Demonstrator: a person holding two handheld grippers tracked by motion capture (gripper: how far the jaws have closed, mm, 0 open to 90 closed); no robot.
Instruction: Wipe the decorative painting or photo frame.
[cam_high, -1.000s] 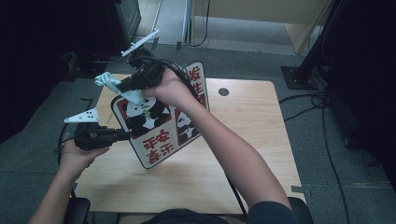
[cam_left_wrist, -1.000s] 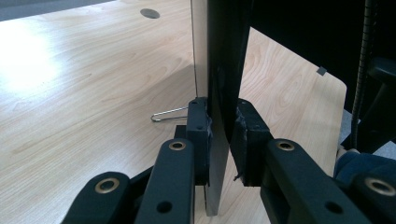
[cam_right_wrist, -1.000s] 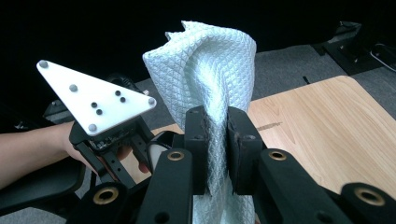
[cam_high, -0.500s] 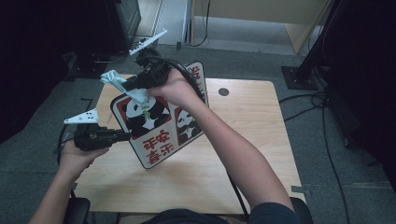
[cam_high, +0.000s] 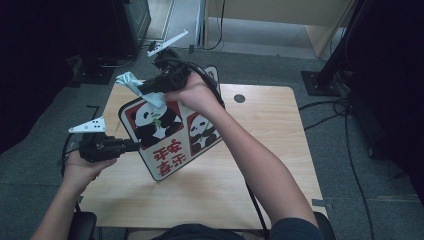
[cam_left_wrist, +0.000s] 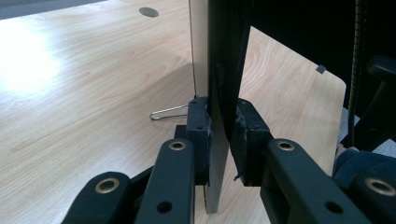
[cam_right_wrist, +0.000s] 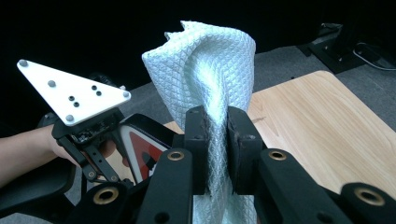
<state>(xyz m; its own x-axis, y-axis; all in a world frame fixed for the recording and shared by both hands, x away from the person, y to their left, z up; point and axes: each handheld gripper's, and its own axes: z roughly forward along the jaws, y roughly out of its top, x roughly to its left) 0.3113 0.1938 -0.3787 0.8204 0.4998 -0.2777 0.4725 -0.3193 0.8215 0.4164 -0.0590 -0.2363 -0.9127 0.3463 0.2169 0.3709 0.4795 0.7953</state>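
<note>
A white board with red panda pictures and red characters (cam_high: 170, 135) stands tilted on the wooden table (cam_high: 260, 125). My left gripper (cam_high: 135, 145) is shut on its left edge; in the left gripper view the pads (cam_left_wrist: 201, 135) press both faces of the board (cam_left_wrist: 219, 93). My right gripper (cam_high: 145, 89) is shut on a pale blue waffle-weave cloth (cam_high: 135, 85) and holds it against the board's upper left corner. The cloth (cam_right_wrist: 210, 74) rises crumpled between the right gripper's pads (cam_right_wrist: 198, 135).
A round grommet hole (cam_high: 239, 98) lies in the table's far side. A wire stand foot (cam_left_wrist: 168, 112) sticks out behind the board. Cables (cam_high: 345, 115) and a black stand base (cam_high: 325, 82) lie on the grey carpet to the right. A dark cabinet (cam_high: 130, 20) stands beyond the table.
The right gripper and cloth have shifted slightly along the board's top left corner. The left gripper and the board have stayed put.
</note>
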